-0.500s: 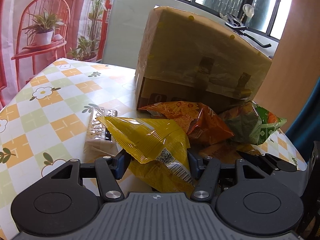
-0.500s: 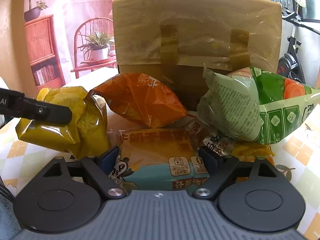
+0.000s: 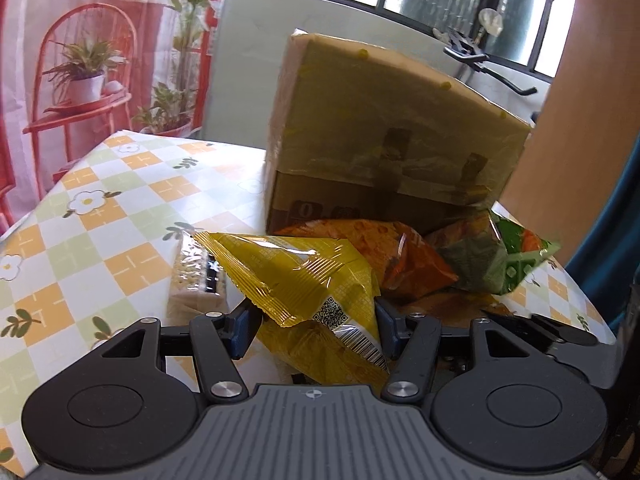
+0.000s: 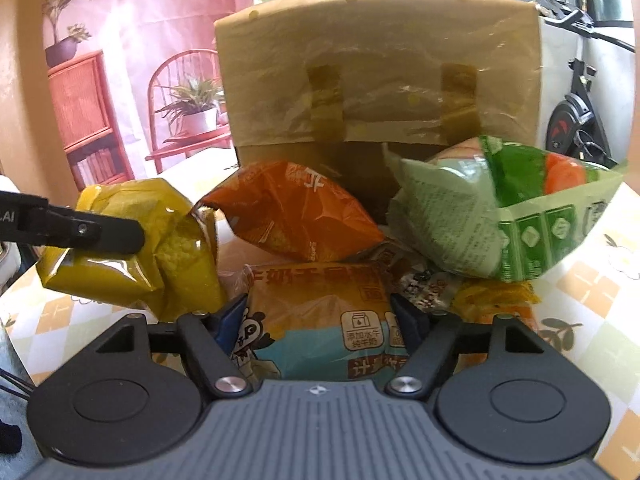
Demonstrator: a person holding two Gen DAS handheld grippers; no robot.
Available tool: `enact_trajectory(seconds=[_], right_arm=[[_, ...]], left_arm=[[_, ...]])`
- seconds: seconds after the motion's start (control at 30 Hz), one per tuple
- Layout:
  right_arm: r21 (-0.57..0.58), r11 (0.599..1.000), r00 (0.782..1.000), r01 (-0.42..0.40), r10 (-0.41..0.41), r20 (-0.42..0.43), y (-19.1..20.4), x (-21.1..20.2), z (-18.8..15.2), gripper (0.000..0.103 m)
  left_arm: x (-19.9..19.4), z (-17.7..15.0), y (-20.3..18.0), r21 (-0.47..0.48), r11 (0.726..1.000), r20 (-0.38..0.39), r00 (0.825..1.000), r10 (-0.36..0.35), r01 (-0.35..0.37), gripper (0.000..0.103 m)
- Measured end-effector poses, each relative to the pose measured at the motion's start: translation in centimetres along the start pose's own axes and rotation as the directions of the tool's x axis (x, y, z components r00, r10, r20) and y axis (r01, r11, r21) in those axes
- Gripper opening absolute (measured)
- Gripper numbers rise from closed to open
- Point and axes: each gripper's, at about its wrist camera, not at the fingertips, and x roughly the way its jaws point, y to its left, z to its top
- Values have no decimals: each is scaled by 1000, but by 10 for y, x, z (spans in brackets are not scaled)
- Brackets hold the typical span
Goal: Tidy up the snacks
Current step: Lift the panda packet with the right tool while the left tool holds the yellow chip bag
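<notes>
My left gripper (image 3: 312,330) is shut on a yellow snack bag (image 3: 304,280), pinched near its barcode end and held just above the table. In the right wrist view one black finger (image 4: 92,232) of it lies across that yellow bag (image 4: 168,264). My right gripper (image 4: 318,320) is closing around an orange-and-blue snack pack (image 4: 320,304) that lies flat on the table. Its pads stand right at the pack's sides, and the wrapper shows no squeeze. Behind lie an orange bag (image 4: 296,212) and a green bag (image 4: 500,216).
A tall cardboard box (image 4: 380,72) wrapped in tape stands behind the pile. A clear cracker pack (image 3: 192,280) lies left of the yellow bag on the checked tablecloth (image 3: 100,240). Small packets (image 4: 424,292) sit under the green bag. An exercise bike (image 4: 576,112) is beyond the table's right edge.
The right gripper's fingers have drawn inward toward the sides of the orange-and-blue pack. The left gripper and its yellow bag have stayed put.
</notes>
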Motion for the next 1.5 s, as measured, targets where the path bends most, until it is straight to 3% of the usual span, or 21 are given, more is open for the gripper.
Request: enact_trajectory(seconds=[0.33,0.5,0.63,1.07,1.5], right_arm=[[34,999,995,36,-39,94,-4,-25,8,75],[-32,999,998,2,0,71,5,-21,7,75],[-14,1000,999,6,-5,41,4,-14,6,75],[28,998,985,-49,43,169,-4,-50,18,75],[19,1000,967,1,-5,256,-6,-72,28,75]], left_arm=[[-15,15,17,-104,994,53,998,29,-23,62],[-19,17,12,-79,997,72,997,20,-14,62],[-21,18,9,-52,998,77,997,23,-20,62],[-50,38,-5,-25,998,155,987,54,-51,62],[-51,36,-7,-3,998,162,985,67,-68,62]])
